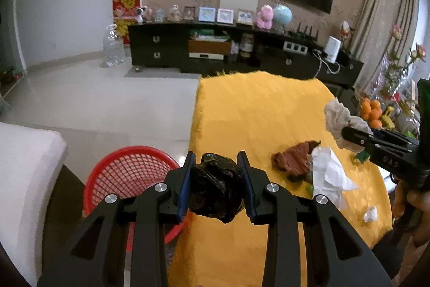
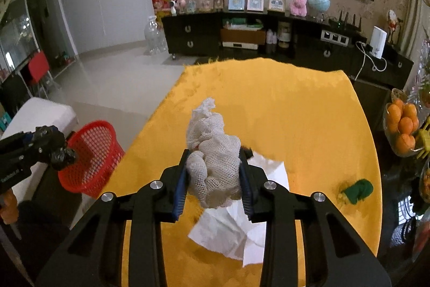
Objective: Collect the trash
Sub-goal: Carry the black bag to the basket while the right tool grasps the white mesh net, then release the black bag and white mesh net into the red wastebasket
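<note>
Left wrist view: the left claw (image 1: pixel 216 175) clamps a crumpled black plastic wad (image 1: pixel 215 187) above the near edge of the yellow-covered counter (image 1: pixel 255 104), beside the red mesh basket (image 1: pixel 129 174) on the floor. Only here appear a brown wrapper (image 1: pixel 293 160) and a small white scrap (image 1: pixel 370 214) left on the counter.

Right wrist view: the right claw (image 2: pixel 215 179) grips a bunched white mesh cloth (image 2: pixel 213 160), lifted over a crumpled white paper (image 2: pixel 236 227). A green scrap (image 2: pixel 358 191) lies near the counter's right edge, oranges (image 2: pixel 403 125) beyond it.
</note>
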### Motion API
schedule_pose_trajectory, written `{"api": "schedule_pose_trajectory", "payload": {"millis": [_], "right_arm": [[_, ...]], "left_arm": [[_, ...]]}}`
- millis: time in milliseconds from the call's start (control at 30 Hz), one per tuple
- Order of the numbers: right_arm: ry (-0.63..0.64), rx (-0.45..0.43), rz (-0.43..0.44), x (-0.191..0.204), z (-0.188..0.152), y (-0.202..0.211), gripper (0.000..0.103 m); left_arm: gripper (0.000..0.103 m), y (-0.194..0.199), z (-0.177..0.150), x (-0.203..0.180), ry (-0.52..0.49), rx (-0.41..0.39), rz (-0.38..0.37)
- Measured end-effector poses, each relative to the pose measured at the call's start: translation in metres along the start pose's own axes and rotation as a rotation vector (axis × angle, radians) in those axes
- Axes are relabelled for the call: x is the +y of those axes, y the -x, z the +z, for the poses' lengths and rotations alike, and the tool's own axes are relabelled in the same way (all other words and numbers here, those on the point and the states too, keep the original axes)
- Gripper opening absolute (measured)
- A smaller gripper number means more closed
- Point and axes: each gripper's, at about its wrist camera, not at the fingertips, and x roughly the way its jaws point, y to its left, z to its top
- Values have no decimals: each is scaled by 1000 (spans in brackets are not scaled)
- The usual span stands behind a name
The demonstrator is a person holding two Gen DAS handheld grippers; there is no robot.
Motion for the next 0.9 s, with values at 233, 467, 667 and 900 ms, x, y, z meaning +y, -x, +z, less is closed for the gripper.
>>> {"api": "schedule_pose_trajectory", "payload": {"millis": [233, 467, 667, 900], "right_arm": [[8, -35, 13, 11, 23, 5, 33], [14, -52, 55, 30, 39, 1, 33], [36, -48, 109, 59, 49, -7, 33], [65, -43, 180, 96, 60, -15, 33]], "left_arm": [[31, 12, 11, 26, 38, -39, 59], [31, 29, 17, 56, 86, -73, 124], [31, 38, 17, 80, 129, -85, 175], [31, 45, 14, 103, 169, -85, 217]]}}
